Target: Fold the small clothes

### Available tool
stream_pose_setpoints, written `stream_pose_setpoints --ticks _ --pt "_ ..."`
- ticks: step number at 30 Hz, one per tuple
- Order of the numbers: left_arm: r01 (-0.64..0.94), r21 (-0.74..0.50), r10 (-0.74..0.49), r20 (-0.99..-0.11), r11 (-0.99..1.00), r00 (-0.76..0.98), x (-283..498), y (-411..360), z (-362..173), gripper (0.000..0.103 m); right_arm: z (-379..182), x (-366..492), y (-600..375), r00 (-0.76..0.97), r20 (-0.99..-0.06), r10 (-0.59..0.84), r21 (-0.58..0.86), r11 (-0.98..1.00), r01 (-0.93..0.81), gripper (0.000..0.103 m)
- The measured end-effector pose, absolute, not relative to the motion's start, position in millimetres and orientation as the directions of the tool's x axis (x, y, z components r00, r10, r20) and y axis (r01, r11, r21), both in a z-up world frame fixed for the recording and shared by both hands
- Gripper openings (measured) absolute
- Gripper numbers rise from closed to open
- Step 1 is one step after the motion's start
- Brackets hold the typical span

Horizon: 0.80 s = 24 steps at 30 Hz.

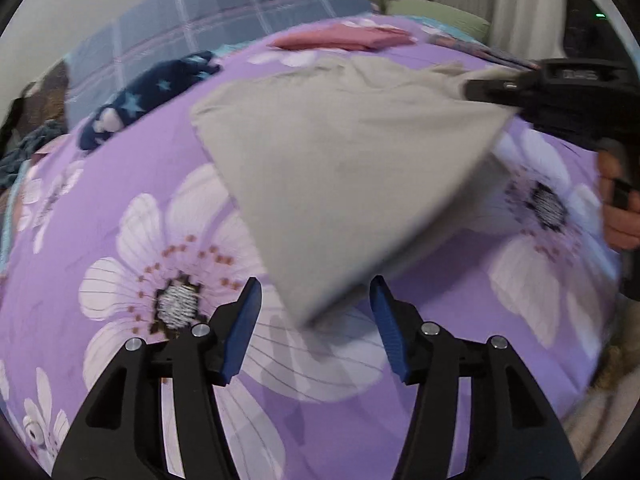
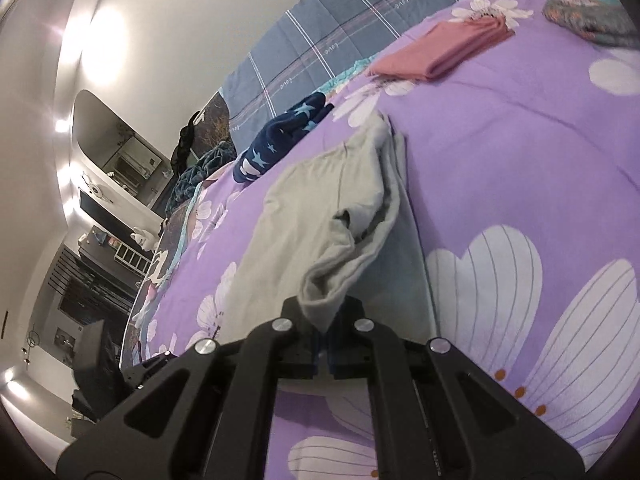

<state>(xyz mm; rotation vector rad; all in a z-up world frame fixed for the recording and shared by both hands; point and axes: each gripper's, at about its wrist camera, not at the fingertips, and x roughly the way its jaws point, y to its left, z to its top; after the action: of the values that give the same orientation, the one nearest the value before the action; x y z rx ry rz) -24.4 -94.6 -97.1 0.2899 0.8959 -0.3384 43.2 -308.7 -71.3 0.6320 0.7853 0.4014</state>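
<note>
**Grey garment lifted by one corner over the bed**

While your right gripper [image 2: 324, 344] pinches a corner of the grey garment [image 2: 320, 216], its fingers are pressed together on the cloth, and the fabric bunches up just ahead of them. From there the garment stretches away across the purple floral bedspread [image 2: 520, 152], partly raised and partly lying on it.

Your left gripper [image 1: 316, 300] hangs above the bedspread [image 1: 120, 184] with its blue-padded fingers [image 1: 240, 332] spread wide and holding nothing. A drooping, blurred corner of the grey garment [image 1: 340, 168] hangs down between them; whether it touches either pad, you cannot tell from this view. At the right edge of the same view you see the right gripper [image 1: 476, 90] gripping the garment's other corner, with your hand [image 1: 620, 208] on the handle below it.

Beyond the garment, a folded pink garment [image 2: 436, 56] lies flat on the bedspread, well apart from it. A navy piece of clothing with light blue stars [image 2: 280, 140] sits crumpled near the far left edge of the bed. Behind both, a blue plaid quilt [image 2: 352, 24] runs along the wall side. A patterned bundle of fabric [image 2: 588, 20] rests near the top right corner of the right wrist view.
</note>
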Motion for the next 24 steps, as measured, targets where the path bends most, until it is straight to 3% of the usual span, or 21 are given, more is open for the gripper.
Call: stream_pose_setpoints --ticks 3,6,13,22,24 --pt "0.334 0.12 -0.126 -0.769 0.935 0.627 -20.7 -86.5 -93.2 0.057 -68.1 38.6 -312.8 0.654 -0.511 0.558 0.676 0.731 -0.095 0.002" --pt "0.282 0.223 -0.021 -0.748 0.933 0.663 -22.2 -80.0 -95.3 0.06 -75.9 34.9 -321.4 0.645 -0.521 0.559 0.695 0.717 -0.06 0.002" --pt "0.297 0.187 -0.05 -0.765 0.936 0.642 -29.8 -69.8 -104.4 0.061 -119.3 25.7 -331.3 0.582 -0.588 0.562 0.716 0.696 0.052 0.002" --pt "0.315 0.137 -0.096 -0.775 0.939 0.624 -34.9 -62.2 -104.1 0.061 -108.2 18.6 -324.0 0.6 -0.588 0.543 0.688 0.725 0.017 0.002" --pt "0.33 0.108 -0.124 -0.784 0.938 0.609 -38.7 -58.0 -103.1 0.052 -113.2 16.3 -324.3 0.592 -0.6 0.538 0.681 0.732 0.025 0.002"
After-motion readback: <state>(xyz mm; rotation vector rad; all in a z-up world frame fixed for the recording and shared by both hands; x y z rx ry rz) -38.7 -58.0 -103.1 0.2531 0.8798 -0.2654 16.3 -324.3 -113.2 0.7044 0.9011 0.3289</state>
